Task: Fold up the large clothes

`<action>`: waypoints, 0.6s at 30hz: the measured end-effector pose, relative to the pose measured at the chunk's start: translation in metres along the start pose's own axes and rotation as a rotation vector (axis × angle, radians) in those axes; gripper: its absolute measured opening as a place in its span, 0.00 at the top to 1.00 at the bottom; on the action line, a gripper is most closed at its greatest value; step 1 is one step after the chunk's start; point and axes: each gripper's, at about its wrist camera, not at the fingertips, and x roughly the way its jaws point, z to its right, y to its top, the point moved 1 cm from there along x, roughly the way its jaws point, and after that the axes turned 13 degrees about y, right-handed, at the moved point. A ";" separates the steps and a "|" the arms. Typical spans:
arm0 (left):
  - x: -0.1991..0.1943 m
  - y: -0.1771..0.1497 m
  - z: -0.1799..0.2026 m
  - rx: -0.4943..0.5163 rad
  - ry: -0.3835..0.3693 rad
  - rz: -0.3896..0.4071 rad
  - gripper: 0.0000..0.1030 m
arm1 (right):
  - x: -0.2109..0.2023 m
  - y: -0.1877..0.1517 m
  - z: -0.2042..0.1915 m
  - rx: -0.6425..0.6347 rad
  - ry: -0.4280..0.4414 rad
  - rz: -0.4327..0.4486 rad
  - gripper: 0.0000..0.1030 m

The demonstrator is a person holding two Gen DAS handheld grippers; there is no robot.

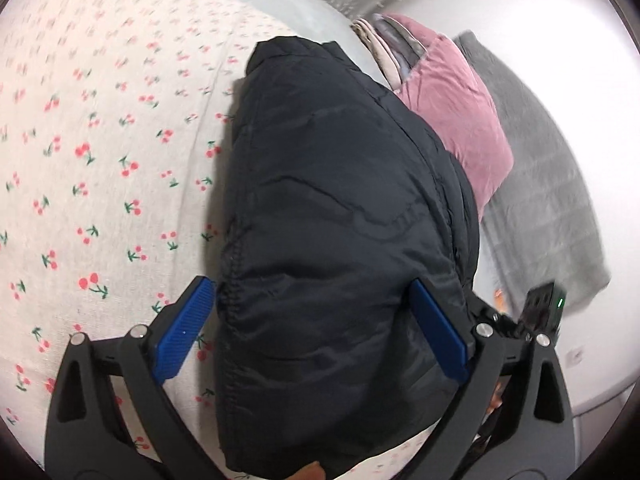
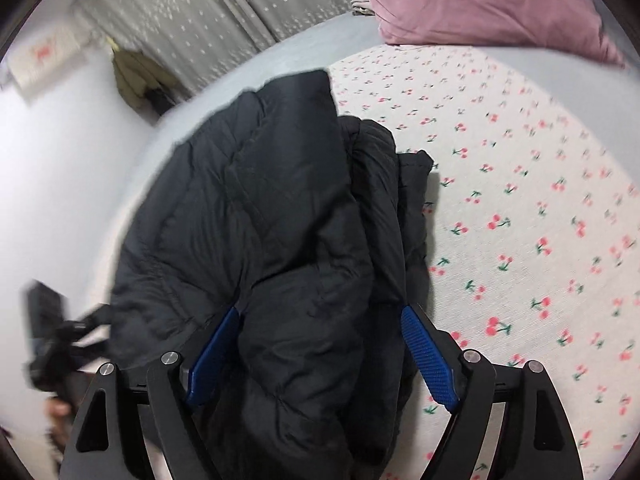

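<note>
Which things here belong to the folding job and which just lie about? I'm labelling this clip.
Job: black puffer jacket, left gripper, right gripper.
Lying about: pink pillow, grey blanket, cherry-print sheet, starred curtain.

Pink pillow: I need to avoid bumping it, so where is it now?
In the left wrist view the pink pillow lies upper right, just beyond the black jacket, beside a grey blanket.

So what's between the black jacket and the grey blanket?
A pink pillow lies between the black jacket and the grey blanket, against the jacket's far edge. The left wrist view shows it.
</note>
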 end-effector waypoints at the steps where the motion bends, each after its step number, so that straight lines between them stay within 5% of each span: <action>1: 0.001 0.002 -0.006 -0.030 -0.014 -0.004 0.05 | -0.004 0.001 0.004 0.017 0.033 0.010 0.18; 6: 0.015 0.007 -0.021 -0.126 -0.075 -0.025 0.05 | -0.010 0.009 0.031 0.119 0.120 0.048 0.18; 10: 0.036 0.008 -0.024 -0.183 -0.159 -0.064 0.05 | 0.010 0.005 0.055 0.201 0.135 -0.028 0.15; 13: 0.046 0.007 -0.025 -0.213 -0.219 -0.098 0.05 | 0.029 0.000 0.075 0.345 0.241 -0.062 0.14; 18: 0.038 0.003 -0.017 -0.193 -0.205 -0.055 0.17 | 0.037 0.001 0.085 0.376 0.305 -0.027 0.16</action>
